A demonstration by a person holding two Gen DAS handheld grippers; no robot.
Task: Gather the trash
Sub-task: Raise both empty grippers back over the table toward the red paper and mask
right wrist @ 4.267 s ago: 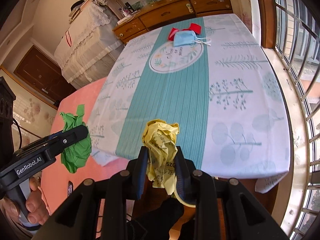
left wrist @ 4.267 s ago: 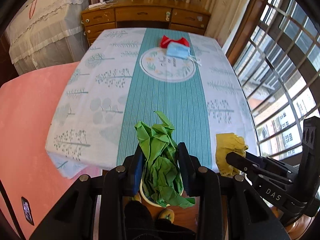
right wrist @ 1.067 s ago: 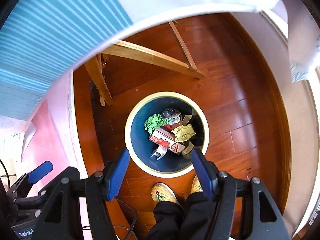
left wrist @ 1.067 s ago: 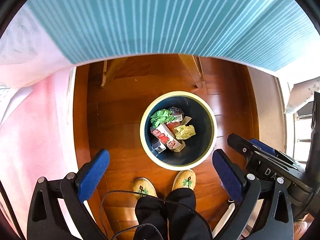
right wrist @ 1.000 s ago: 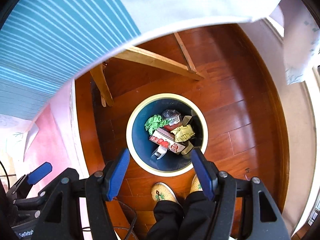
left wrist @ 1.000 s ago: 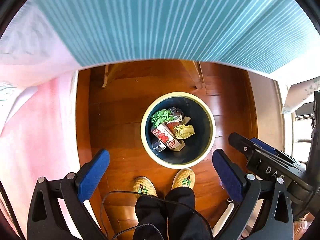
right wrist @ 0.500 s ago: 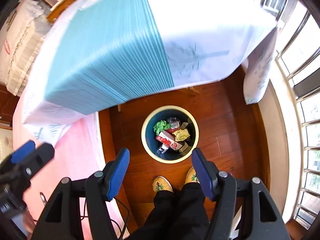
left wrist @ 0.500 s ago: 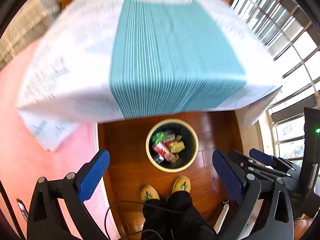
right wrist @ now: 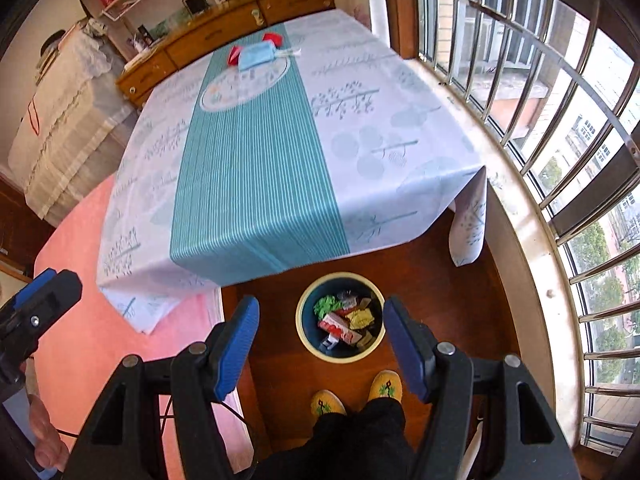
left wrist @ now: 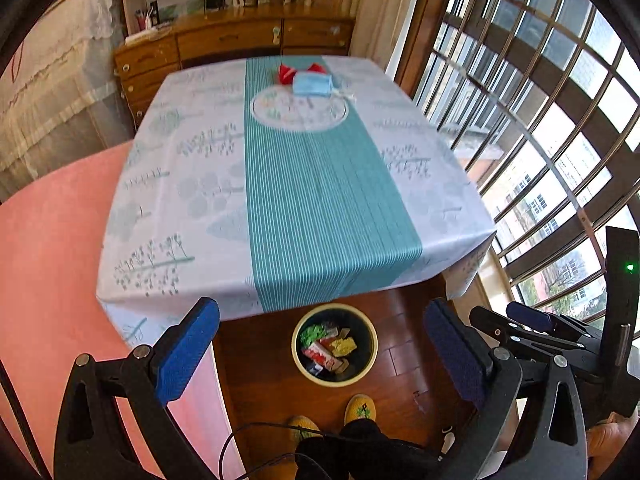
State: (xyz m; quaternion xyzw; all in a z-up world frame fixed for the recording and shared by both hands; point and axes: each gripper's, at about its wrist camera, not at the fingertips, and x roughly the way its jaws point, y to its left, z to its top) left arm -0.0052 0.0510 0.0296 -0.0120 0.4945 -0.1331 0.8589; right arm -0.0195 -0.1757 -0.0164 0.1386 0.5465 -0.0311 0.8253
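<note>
1. Left gripper (left wrist: 320, 344): jaws spread wide, nothing between the pads, held above the floor near the table's front edge.
2. Right gripper (right wrist: 320, 340): also released, jaws apart and empty, bin visible through the gap.
3. Trash bin (right wrist: 304, 332): on the wood floor just past the person's slippers, by the table's near edge. Holds green paper, yellow paper, a red-and-white carton and other bits.
4. Remaining trash: blue face mask (left wrist: 313, 83) and a red item (left wrist: 285, 72) touching it, both at the far end of the table (left wrist: 192, 200), well apart from either gripper.
5. Step in hand, as judged: reach out over the table for the far pair.
6. To do it well: one item per gripper; come in low and level; keep jaws wide until they straddle the item; pinch the mask body, not the loose ear loops; don't snag the cloth.
7. Hard to tell: the red item is partly behind the mask, can't say what it is. Small pieces deep in the bin unclear. Right gripper shows only partly in the left view.
</note>
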